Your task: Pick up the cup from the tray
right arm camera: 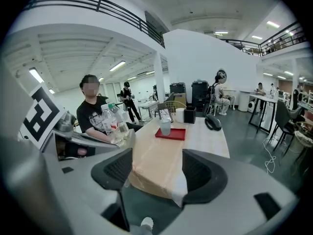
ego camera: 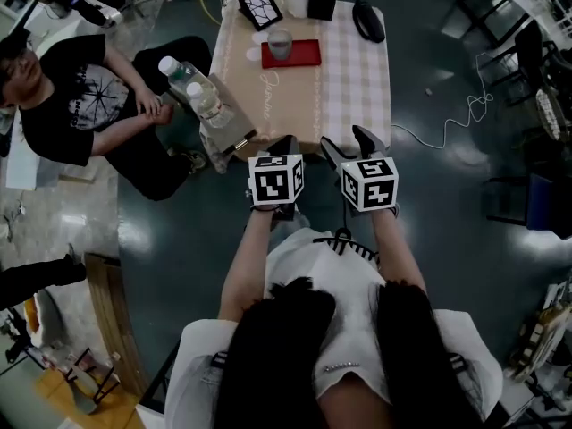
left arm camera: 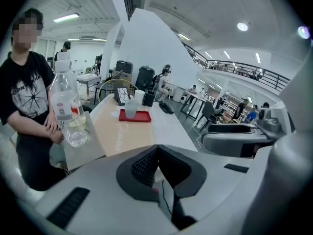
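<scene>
A clear plastic cup [ego camera: 280, 43] stands upright on a red tray [ego camera: 304, 56] at the far side of a table [ego camera: 353, 83] covered with a checked cloth. Both grippers hang in the air short of the table's near edge, well away from the cup. My left gripper [ego camera: 286, 143] is shut with nothing in it. My right gripper [ego camera: 347, 143] is open and empty. The left gripper view has the cup [left arm camera: 131, 108] and tray [left arm camera: 137, 116] far ahead beyond its closed jaws [left arm camera: 157, 150]. From the right gripper [right arm camera: 159, 169], the cup [right arm camera: 165, 127] and tray [right arm camera: 172, 134] lie straight ahead.
Two clear water bottles [ego camera: 195, 88] stand on a small grey stand at the table's left front corner. A seated person [ego camera: 76, 96] is to their left. A framed picture [ego camera: 260, 7], a white cup [ego camera: 298, 0], a black box [ego camera: 322, 2] and a black object [ego camera: 368, 21] line the table's far edge.
</scene>
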The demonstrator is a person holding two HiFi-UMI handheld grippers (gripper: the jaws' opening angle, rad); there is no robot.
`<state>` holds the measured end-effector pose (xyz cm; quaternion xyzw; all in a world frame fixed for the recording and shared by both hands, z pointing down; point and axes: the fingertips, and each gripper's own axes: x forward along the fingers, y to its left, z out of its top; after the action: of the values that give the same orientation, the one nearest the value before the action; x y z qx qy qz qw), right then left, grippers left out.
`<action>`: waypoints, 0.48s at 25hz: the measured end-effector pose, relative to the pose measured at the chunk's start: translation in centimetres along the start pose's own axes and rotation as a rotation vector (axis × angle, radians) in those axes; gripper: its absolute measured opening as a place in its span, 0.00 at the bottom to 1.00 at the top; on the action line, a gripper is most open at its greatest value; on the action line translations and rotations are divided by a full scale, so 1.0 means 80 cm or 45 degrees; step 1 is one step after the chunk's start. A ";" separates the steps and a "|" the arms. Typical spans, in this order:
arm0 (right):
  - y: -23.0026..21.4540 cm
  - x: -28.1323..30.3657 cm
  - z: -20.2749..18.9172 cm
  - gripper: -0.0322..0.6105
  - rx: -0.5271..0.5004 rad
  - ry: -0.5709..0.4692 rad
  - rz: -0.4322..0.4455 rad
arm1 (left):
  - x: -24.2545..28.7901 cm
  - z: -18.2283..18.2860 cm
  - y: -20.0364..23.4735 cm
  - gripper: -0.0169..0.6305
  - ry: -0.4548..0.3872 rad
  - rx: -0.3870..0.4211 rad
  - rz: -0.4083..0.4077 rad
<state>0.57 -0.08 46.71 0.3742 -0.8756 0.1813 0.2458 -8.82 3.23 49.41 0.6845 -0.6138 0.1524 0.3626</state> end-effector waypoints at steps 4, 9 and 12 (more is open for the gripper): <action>0.000 0.023 0.008 0.53 0.025 0.004 -0.011 | 0.012 0.010 0.018 0.03 0.029 0.001 -0.007; 0.012 0.042 0.017 0.55 0.046 -0.003 0.012 | 0.017 0.017 0.033 0.04 0.060 -0.009 -0.006; 0.016 0.055 0.024 0.57 0.044 -0.012 0.012 | 0.019 0.023 0.038 0.04 0.064 -0.041 -0.025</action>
<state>-3.59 -2.71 47.46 0.3751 -0.8752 0.1959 0.2344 -11.84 0.87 50.07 0.6805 -0.6001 0.1562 0.3904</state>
